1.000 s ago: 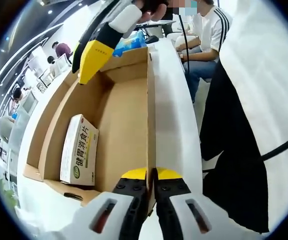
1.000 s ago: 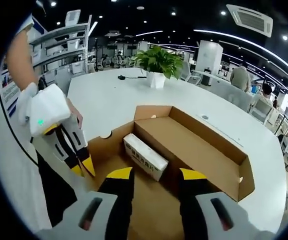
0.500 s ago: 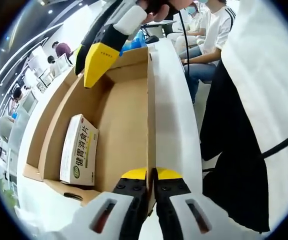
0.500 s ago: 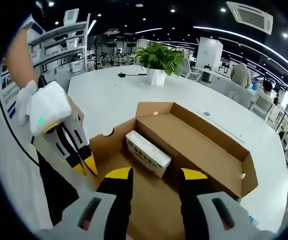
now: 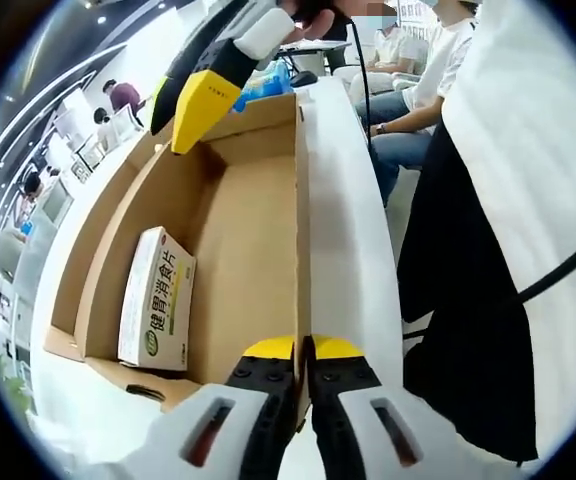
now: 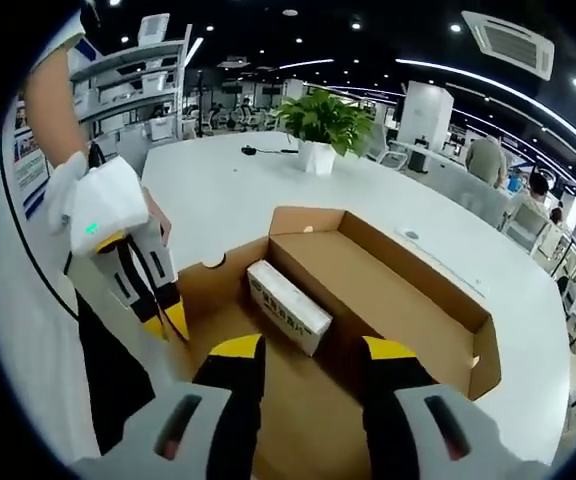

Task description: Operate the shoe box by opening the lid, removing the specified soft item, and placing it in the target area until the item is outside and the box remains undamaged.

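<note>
On the white table point(image 6: 228, 200), I am pinching the box point(image 5: 253, 240) wall with my left gripper point(image 5: 303, 350) so it is staying put. My right gripper point(image 6: 303, 350) is hanging wide open, holding nothing, above the pack point(image 6: 288, 306) inside, ready to grab.

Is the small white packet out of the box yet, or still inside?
Still inside. The packet lies on the floor of the open box, against one wall; neither gripper holds it.
</note>
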{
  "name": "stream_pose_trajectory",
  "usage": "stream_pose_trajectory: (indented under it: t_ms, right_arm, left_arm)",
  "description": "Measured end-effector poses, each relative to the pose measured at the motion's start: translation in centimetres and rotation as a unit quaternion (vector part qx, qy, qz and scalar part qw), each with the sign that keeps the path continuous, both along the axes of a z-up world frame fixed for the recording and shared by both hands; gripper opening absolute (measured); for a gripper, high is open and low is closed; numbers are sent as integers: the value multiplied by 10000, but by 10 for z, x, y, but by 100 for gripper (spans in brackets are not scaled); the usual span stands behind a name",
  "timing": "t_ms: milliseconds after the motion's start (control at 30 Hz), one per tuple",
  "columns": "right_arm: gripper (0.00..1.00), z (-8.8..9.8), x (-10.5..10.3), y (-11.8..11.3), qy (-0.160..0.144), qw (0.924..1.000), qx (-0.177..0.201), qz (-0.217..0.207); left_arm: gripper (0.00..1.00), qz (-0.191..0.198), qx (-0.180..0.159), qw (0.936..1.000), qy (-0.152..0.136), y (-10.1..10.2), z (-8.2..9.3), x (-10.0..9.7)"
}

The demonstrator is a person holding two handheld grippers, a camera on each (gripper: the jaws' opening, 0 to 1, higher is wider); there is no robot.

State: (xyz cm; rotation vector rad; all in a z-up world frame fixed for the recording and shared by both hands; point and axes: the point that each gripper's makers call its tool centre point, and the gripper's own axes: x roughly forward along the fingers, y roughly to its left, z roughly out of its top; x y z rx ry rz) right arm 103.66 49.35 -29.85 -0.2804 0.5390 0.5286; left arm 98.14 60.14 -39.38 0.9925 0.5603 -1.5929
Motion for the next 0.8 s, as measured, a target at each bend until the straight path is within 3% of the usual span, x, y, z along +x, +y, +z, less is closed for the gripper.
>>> stream_pose_trajectory:
  t_ms: [67,133,233,500,567,600,800]
  right_arm:
    - [48,1,-3,9,23,9995,254,194]
    - [49,0,-2,7,-59,9998,70,193]
    - [47,-10,0,2,-65,9982,-519,287]
    - [37,-25,-1,0,-57,9898,-1248,683]
    - [38,-25,0,-3,-62,9914,-1182,558]
    - [38,-26,-3,1,12,9950,-868,484]
    - [39,-34,6,4,79,9958,-766,504]
  left_arm:
    - [3,-17,8,10000,-23,0,0,0]
    - [3,-9,-6,10000,-40,0,0,0]
    - [3,-5,-24,10000,-81,-1,1,0]
    - [3,12,1,10000,-41,-1,0,0]
    - [3,70,29,10000,53,-1,0,1]
    - [3,72,24,10000,54,-1,0,1]
    - [3,59,17,10000,12,-1,0,0]
